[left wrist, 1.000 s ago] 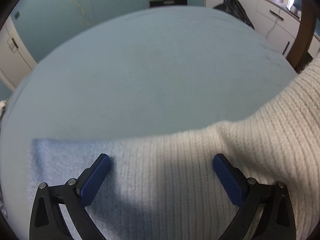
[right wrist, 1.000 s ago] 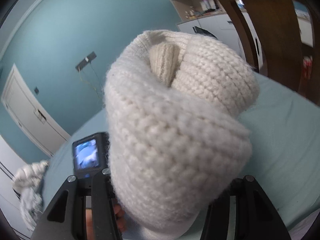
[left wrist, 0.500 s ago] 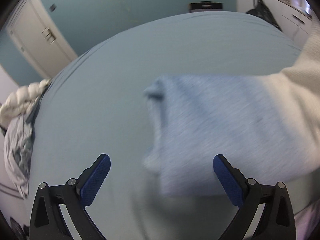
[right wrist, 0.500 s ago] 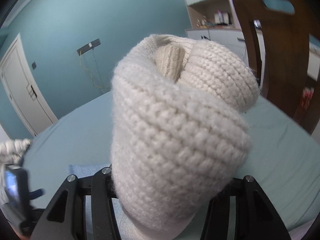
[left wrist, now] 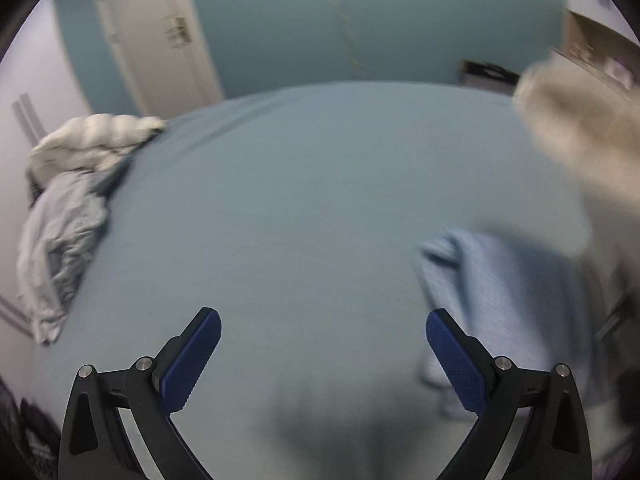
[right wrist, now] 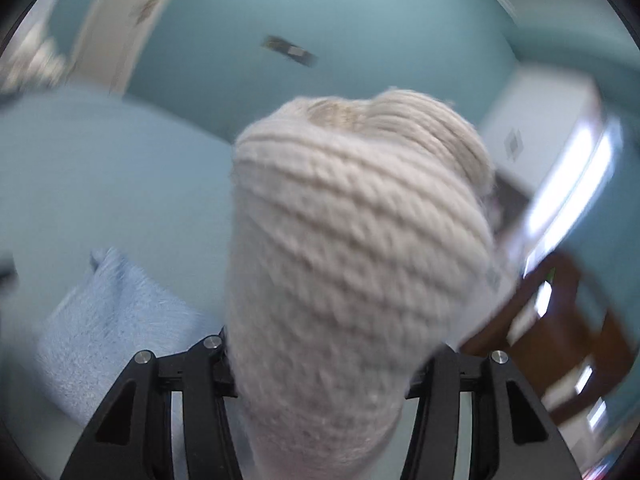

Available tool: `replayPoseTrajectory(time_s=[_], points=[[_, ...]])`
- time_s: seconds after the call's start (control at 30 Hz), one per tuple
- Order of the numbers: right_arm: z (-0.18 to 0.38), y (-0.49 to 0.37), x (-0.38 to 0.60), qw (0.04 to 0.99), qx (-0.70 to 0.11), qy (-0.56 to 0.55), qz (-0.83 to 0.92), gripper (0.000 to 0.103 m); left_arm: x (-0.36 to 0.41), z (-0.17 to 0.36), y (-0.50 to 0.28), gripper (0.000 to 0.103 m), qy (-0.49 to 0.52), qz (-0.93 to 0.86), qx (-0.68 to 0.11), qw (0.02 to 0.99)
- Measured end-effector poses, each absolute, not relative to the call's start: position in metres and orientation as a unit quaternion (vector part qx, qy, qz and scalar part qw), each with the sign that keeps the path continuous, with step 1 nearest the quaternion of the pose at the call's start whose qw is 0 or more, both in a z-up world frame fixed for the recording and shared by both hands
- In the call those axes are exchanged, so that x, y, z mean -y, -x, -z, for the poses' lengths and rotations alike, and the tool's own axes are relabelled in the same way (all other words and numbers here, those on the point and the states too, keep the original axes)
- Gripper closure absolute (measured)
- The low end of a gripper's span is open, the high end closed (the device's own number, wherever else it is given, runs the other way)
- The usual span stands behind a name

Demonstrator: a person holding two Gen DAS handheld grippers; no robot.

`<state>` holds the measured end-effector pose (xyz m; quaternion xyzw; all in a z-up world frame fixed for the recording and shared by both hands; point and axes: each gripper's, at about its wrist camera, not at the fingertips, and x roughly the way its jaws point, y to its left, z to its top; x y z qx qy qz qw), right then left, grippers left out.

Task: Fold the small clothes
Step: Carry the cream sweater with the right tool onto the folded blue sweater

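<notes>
The right tool [right wrist: 320, 364] clamps a bundled cream knit sweater [right wrist: 356, 240], lifted clear of the bed [left wrist: 304, 184]. The left tool [left wrist: 323, 354] hangs with its jaws spread wide and empty over bare sheet. A folded light-blue garment [left wrist: 500, 280] lies on the bed just to its right. The knit looks soft, bulky and floppy, likely light, so it should sag; a hem or shoulder edge seems the best hold.

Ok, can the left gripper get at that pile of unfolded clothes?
Probably yes: the left gripper is open and empty, and only bare blue sheet lies between it and the pile.
</notes>
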<state>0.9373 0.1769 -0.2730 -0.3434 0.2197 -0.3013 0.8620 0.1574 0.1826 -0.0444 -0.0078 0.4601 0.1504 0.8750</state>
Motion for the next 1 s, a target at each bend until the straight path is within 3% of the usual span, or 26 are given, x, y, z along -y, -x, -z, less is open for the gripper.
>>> replayPoseTrajectory(time_s=[0.17,0.23,0.27,0.37,0.47,0.67,0.87,1.0], points=[[0.41,-0.957,-0.243,0.742,-0.216,0.589,0.237,0.054,-0.185,0.036,-0.157,0.0,0.036,-0.172,-0.45,0.875],[0.458,-0.949,-0.248,0.685,-0.181,0.665,0.234,0.055,-0.17,0.037,-0.158,0.0,0.048,-0.156,-0.453,0.876],[0.466,-0.943,-0.25,0.677,-0.149,0.676,0.248,0.054,-0.163,0.038,-0.159,0.0,0.05,-0.145,-0.455,0.877],[0.453,-0.942,-0.245,0.692,-0.169,0.657,0.246,0.047,-0.164,0.032,-0.167,0.0,0.045,-0.125,-0.456,0.88],[0.427,-0.932,-0.245,0.703,-0.234,0.639,0.207,0.026,-0.173,0.034,-0.174,0.0,0.039,-0.112,-0.449,0.885],[0.343,-0.84,-0.232,0.824,-0.278,0.483,0.103,0.005,-0.15,0.041,-0.182,0.0,0.026,-0.07,-0.452,0.889],[0.31,-0.795,-0.156,0.878,-0.293,0.34,0.167,0.004,-0.114,0.033,-0.18,0.0,0.062,0.004,-0.436,0.898],[0.312,-0.81,-0.079,0.915,-0.364,0.095,0.144,0.004,-0.095,0.04,-0.195,0.0,0.03,-0.015,-0.418,0.908]])
